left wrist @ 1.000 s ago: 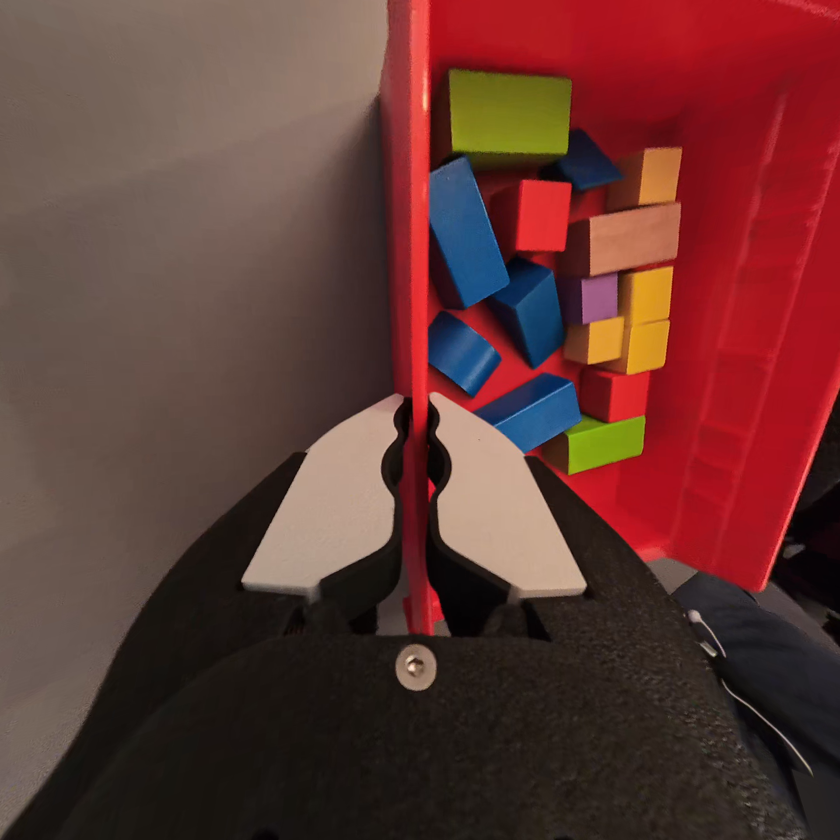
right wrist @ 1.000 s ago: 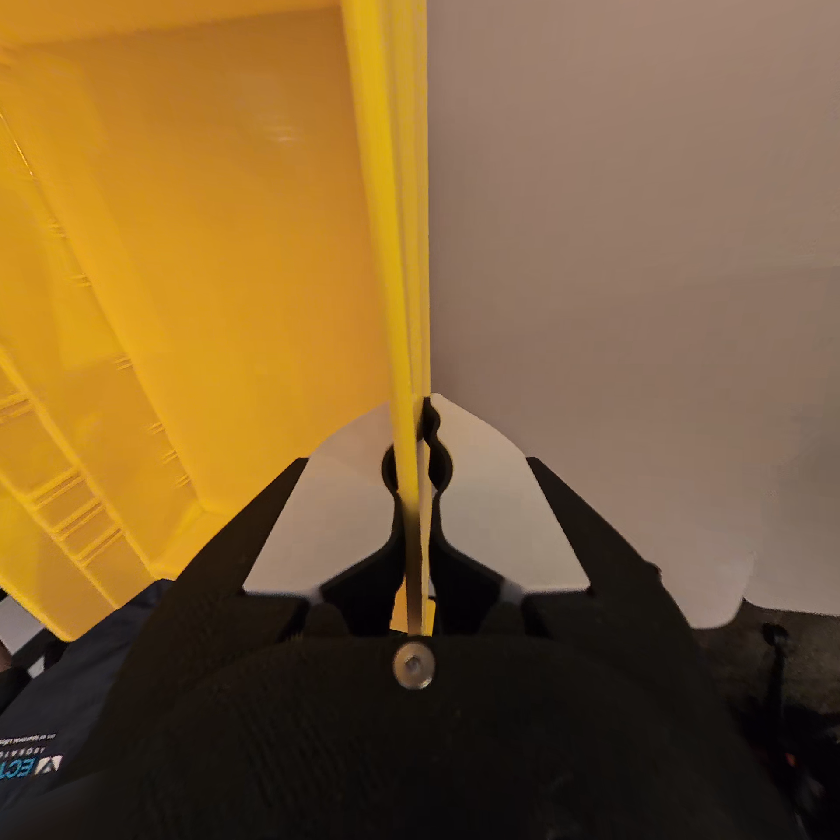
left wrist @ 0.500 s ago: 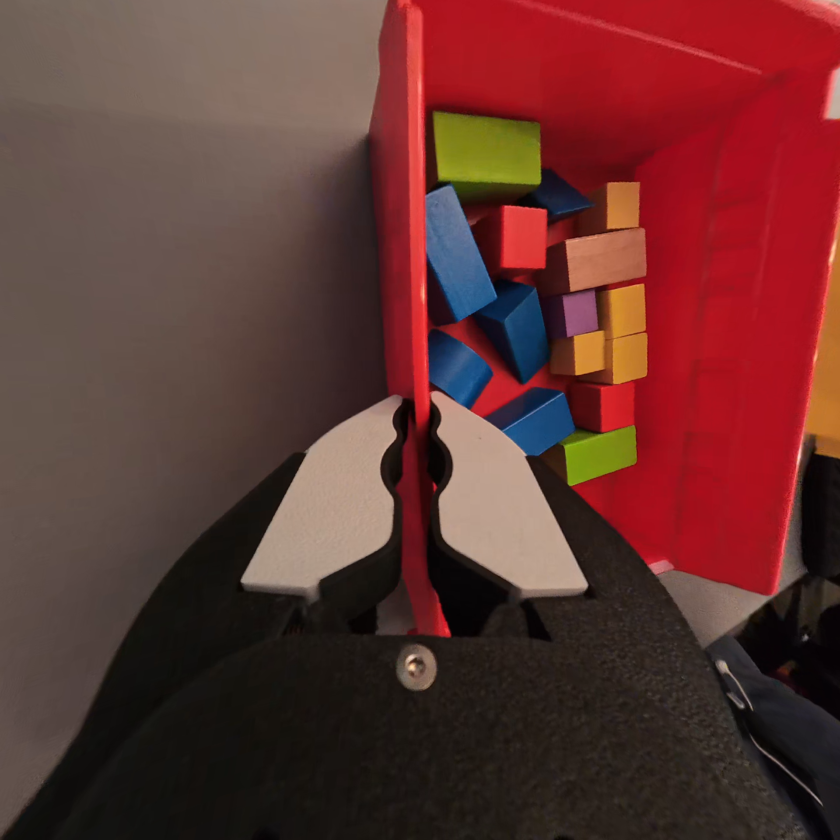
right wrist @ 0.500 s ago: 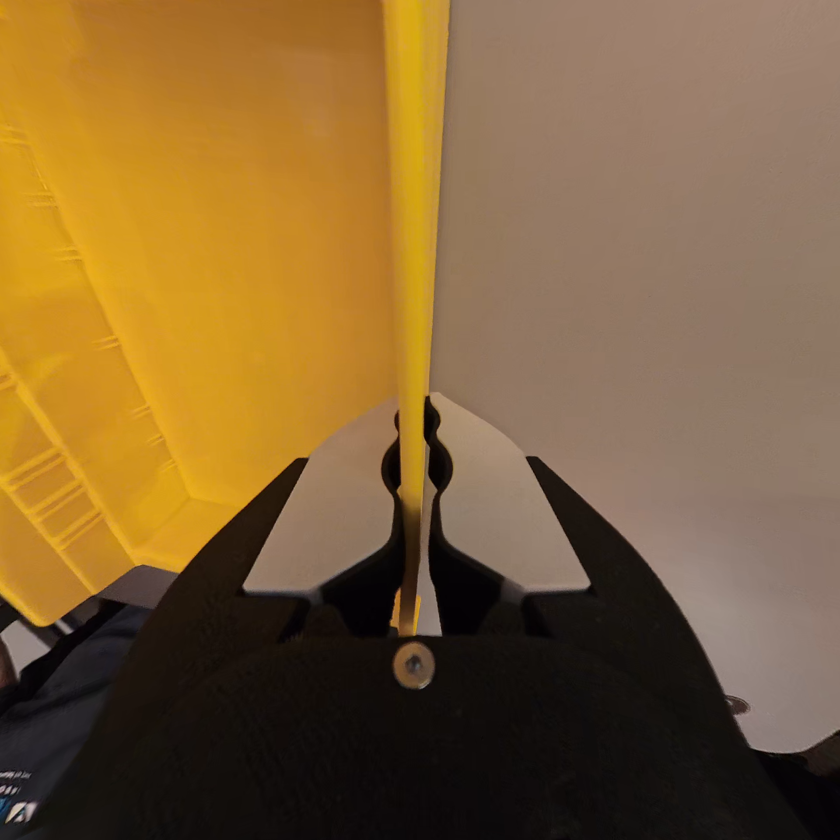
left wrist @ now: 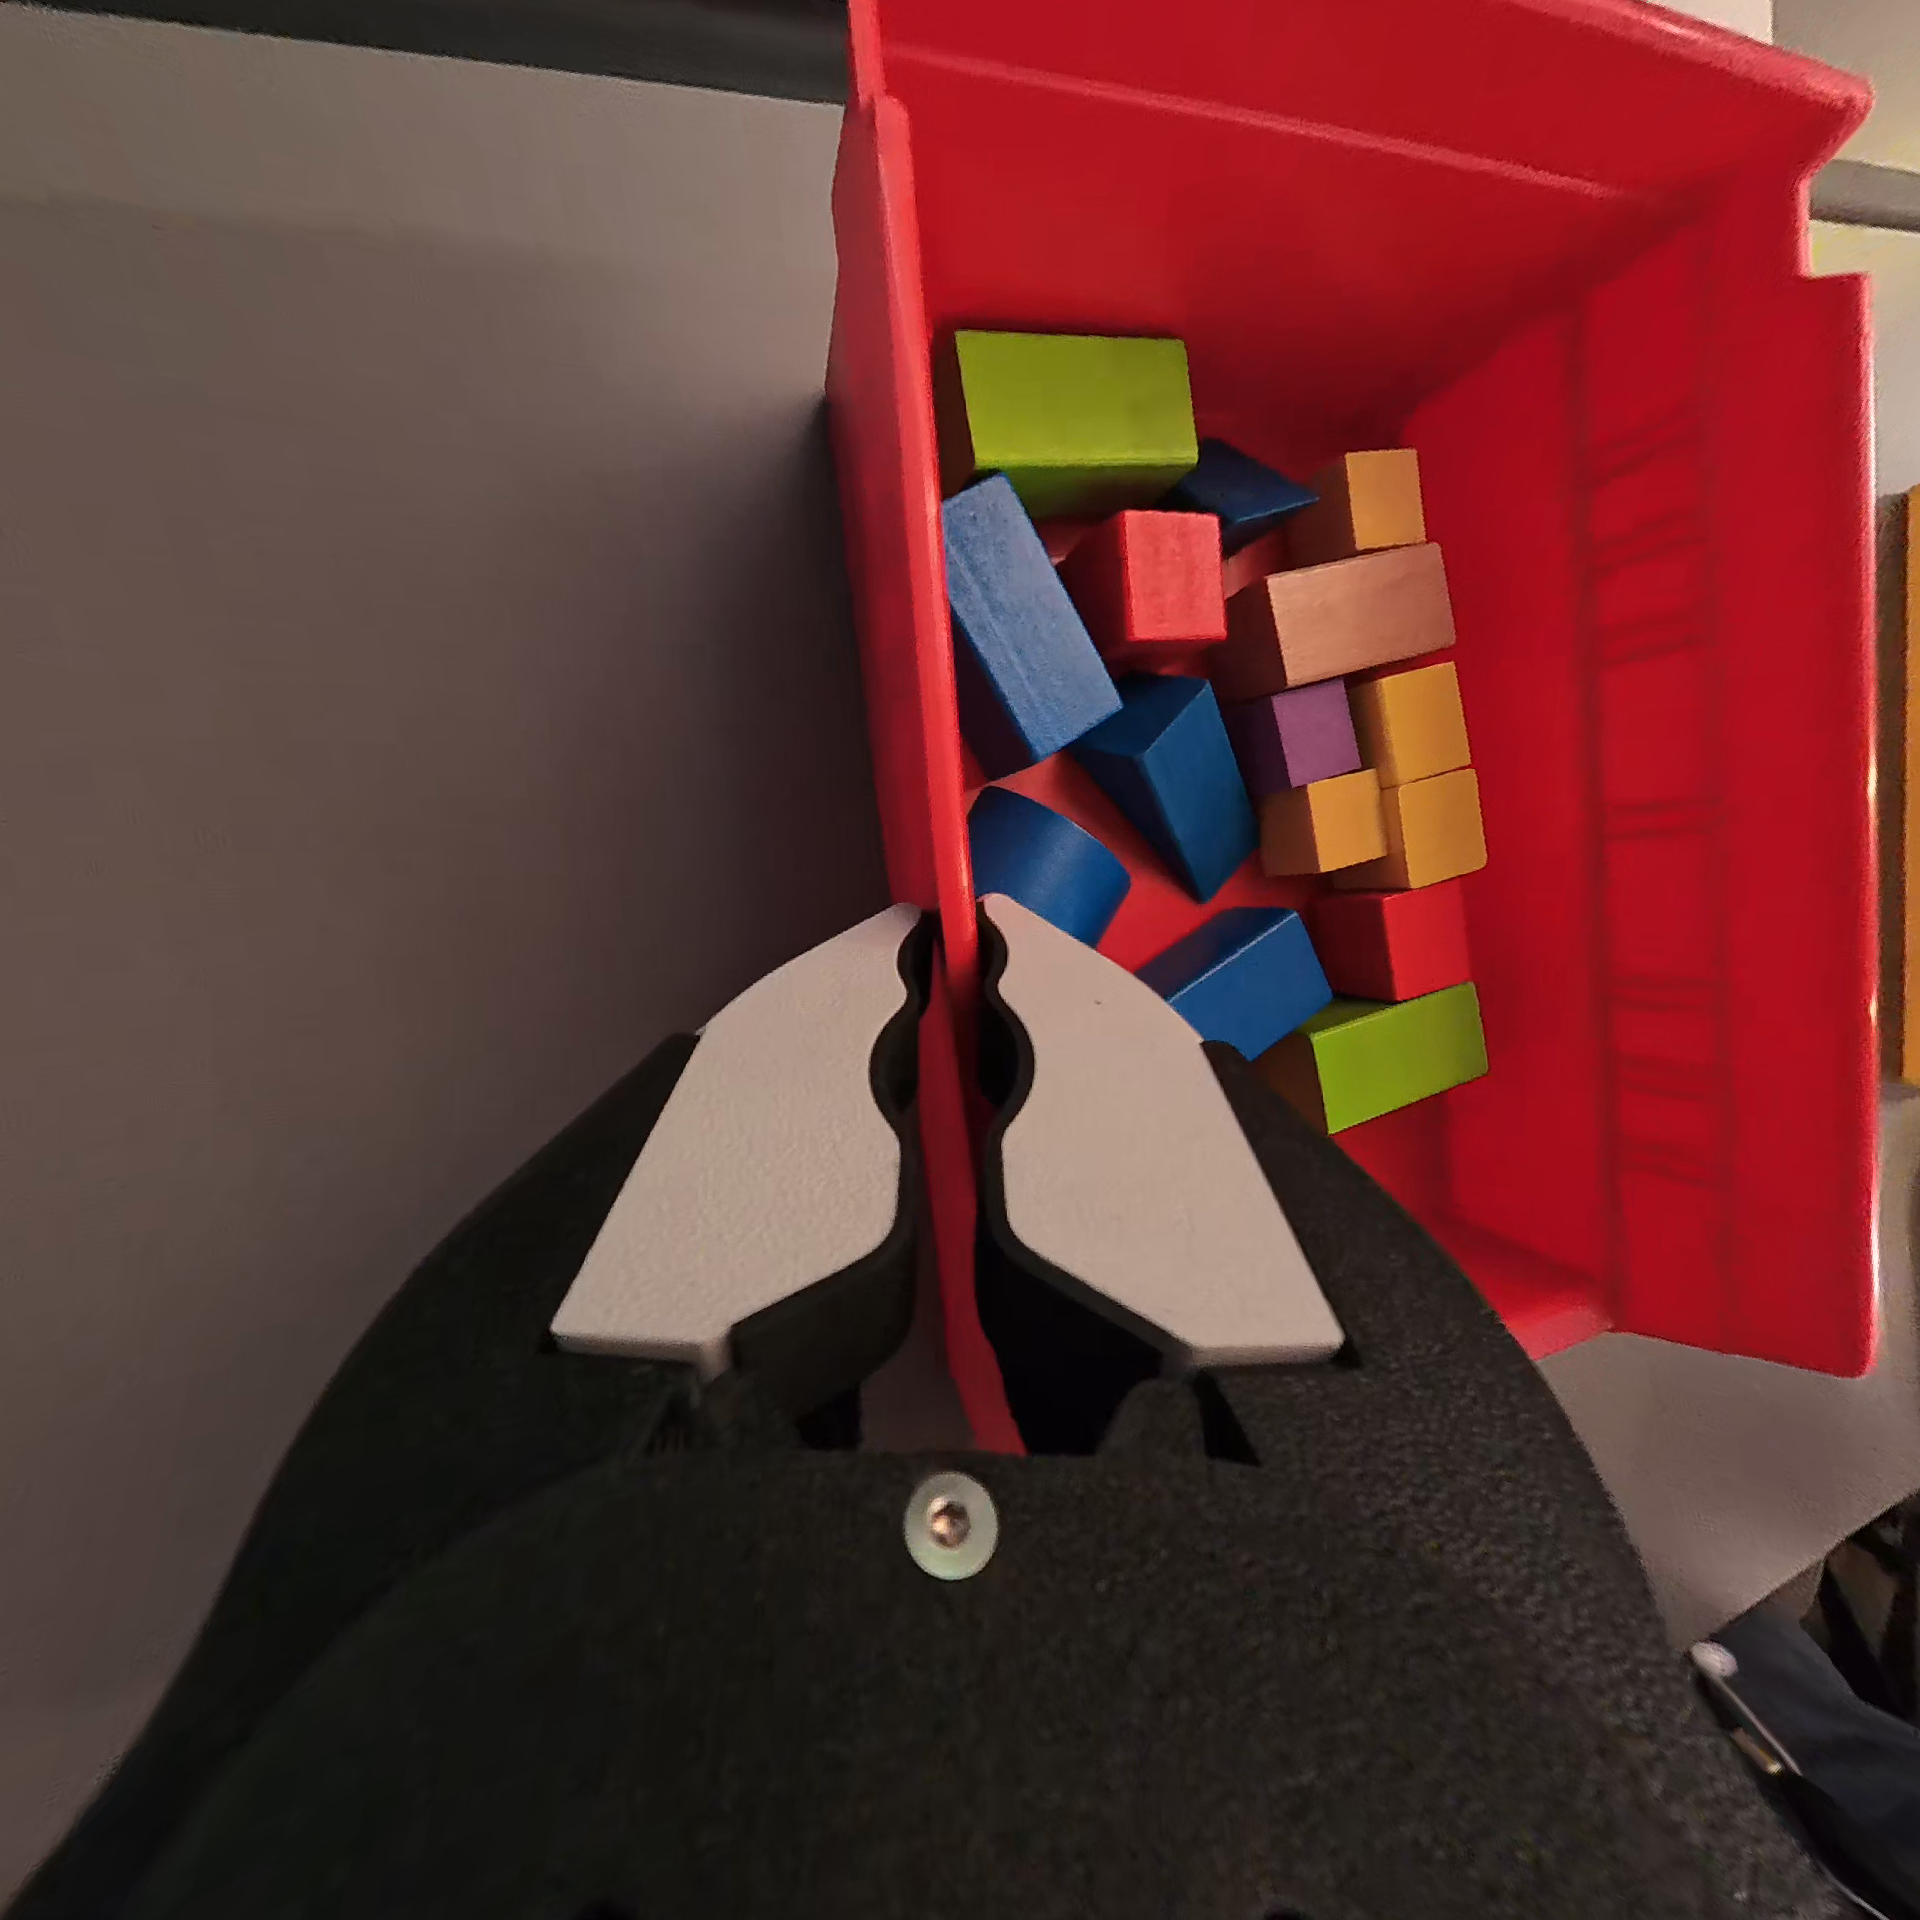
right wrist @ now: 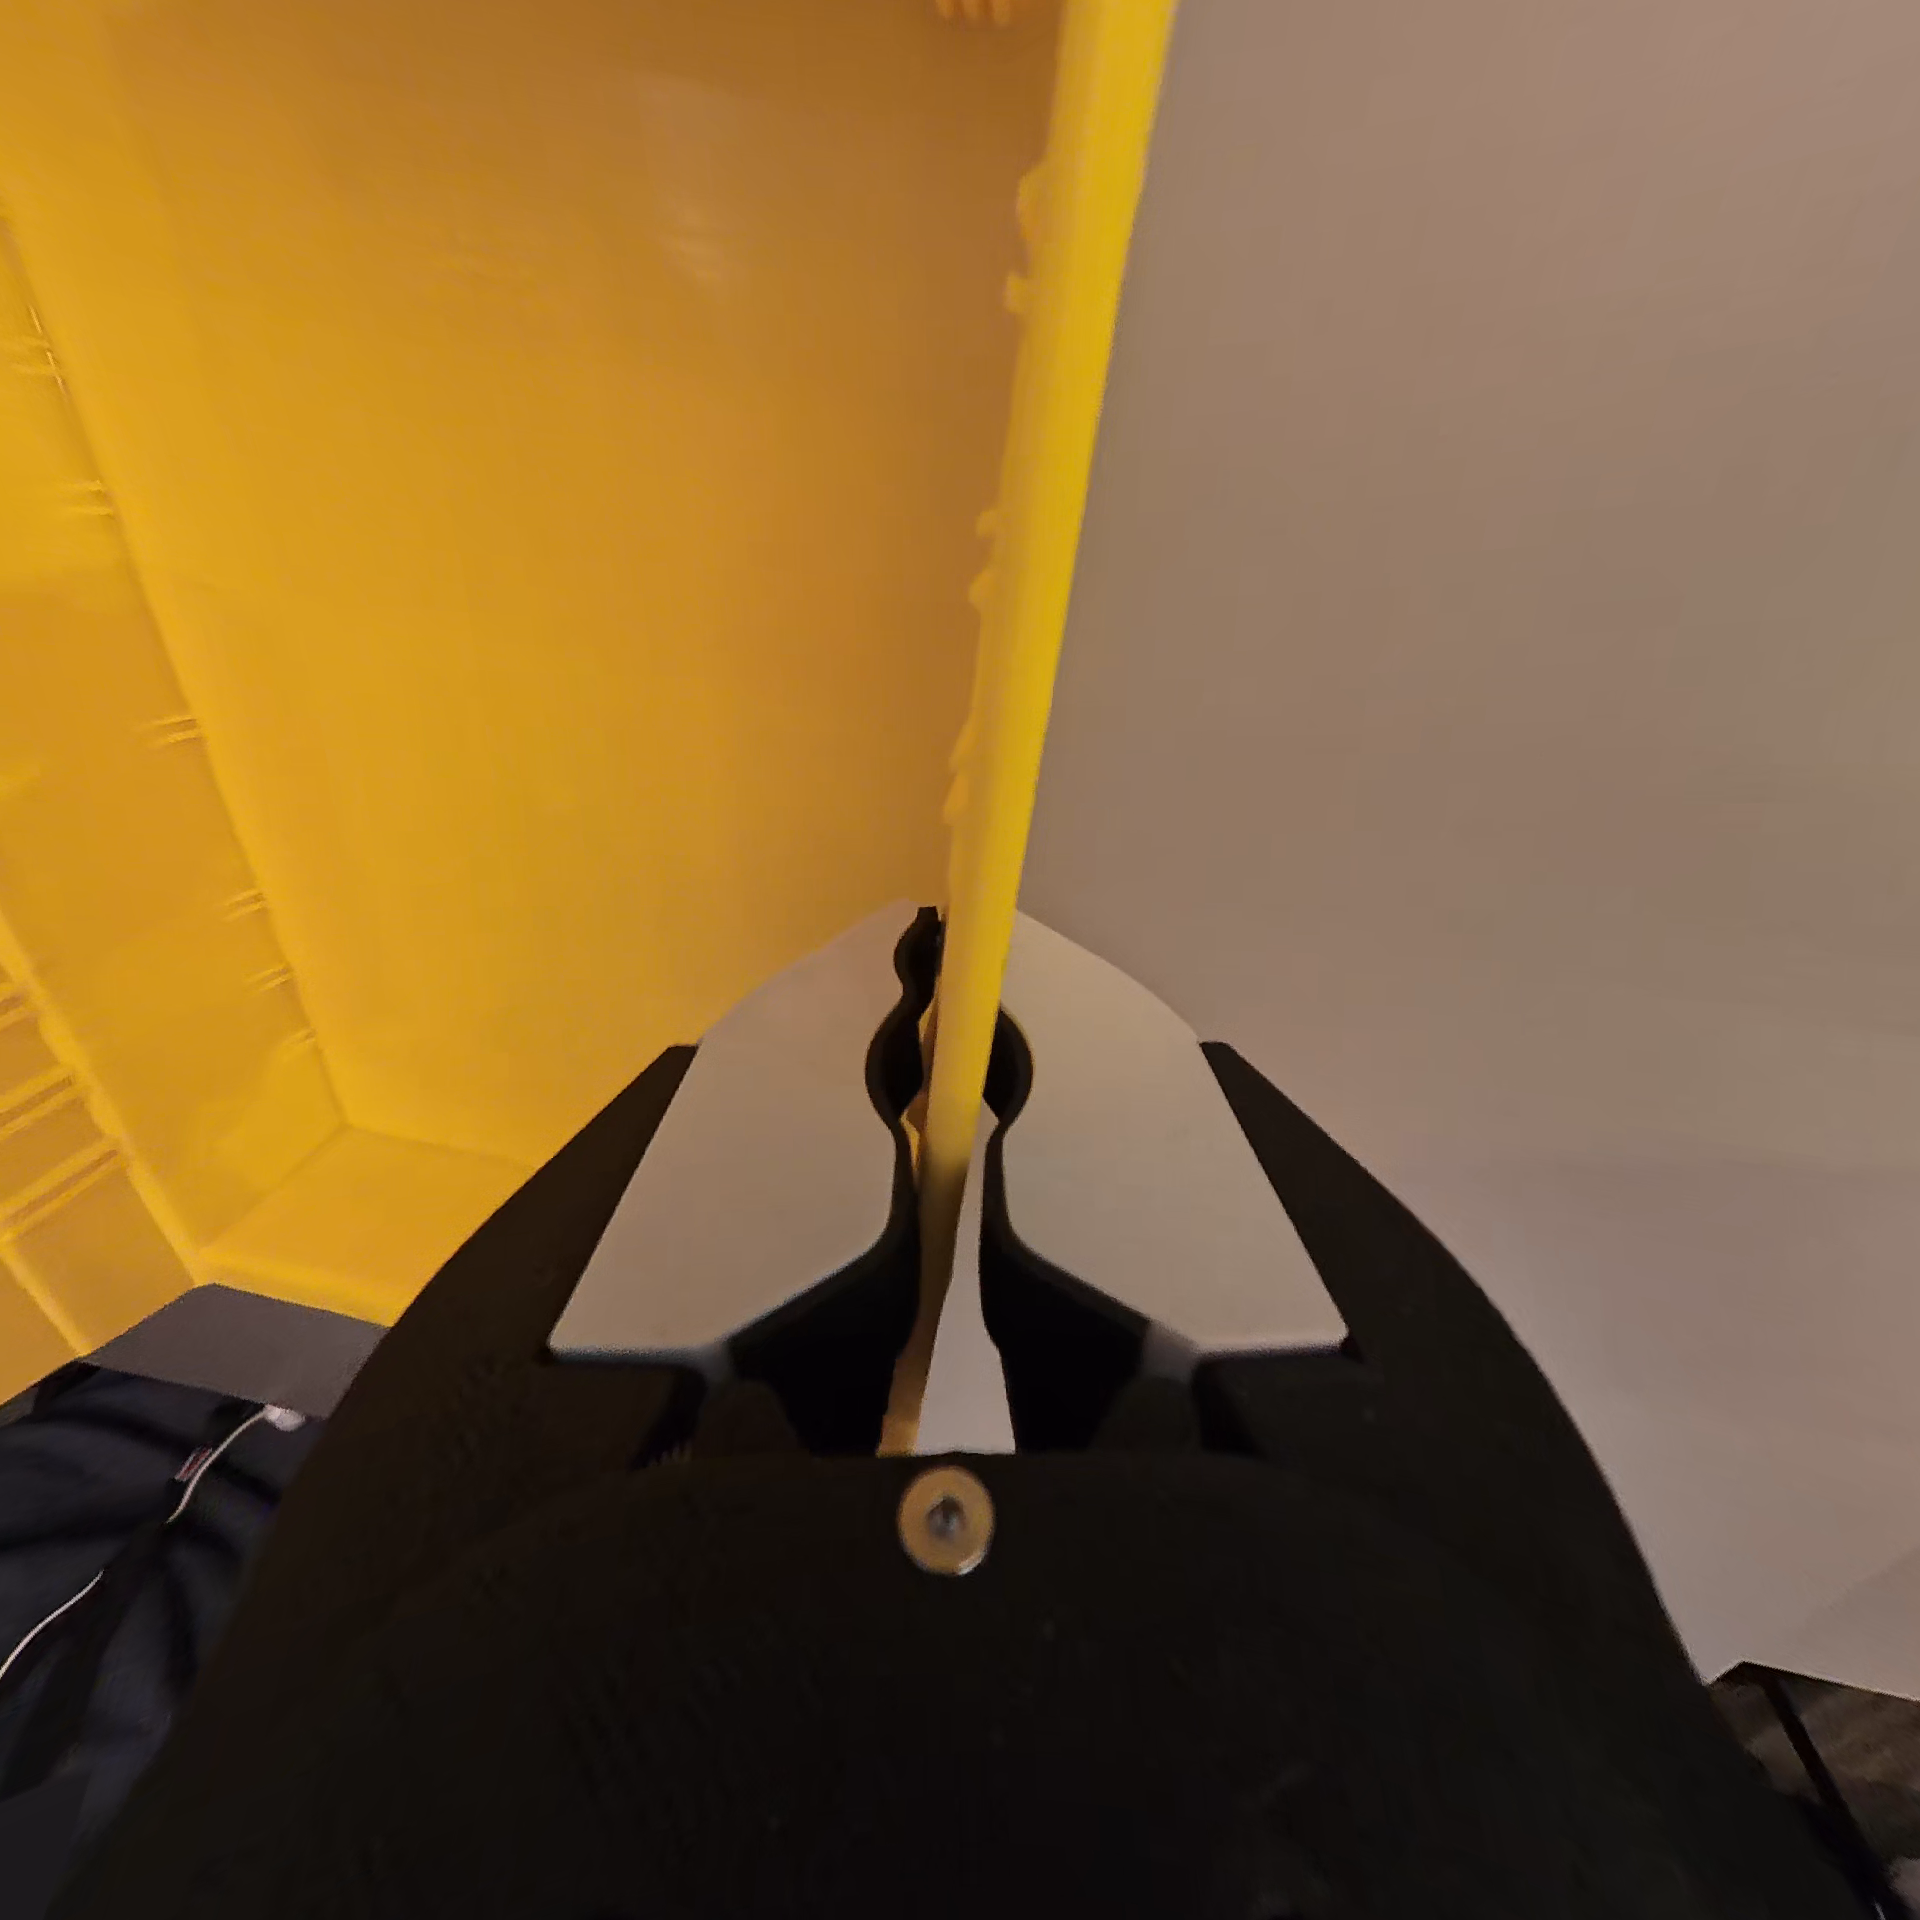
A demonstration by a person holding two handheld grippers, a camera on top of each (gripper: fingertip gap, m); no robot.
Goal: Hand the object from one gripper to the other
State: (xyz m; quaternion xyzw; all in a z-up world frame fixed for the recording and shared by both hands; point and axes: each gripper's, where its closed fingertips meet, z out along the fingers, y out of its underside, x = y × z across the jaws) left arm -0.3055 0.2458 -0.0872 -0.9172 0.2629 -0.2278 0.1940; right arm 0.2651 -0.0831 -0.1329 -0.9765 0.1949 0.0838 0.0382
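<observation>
Left gripper is clamped tight on the red bin side wall, hiding its near corner; coloured blocks piled inside; right gripper pinches the yellow bin wall, far end cut off; plain grey tabletop underneath.

Red bin of ribbed plastic, seen from above with its inside showing. Yellow bin of the same ribbed make, nothing visible on its floor. Under and beside both, a plain grey tabletop. Past the near table edge, dark fabric crossed by a thin white cord. Dark band along the tabletop's far edge.
</observation>
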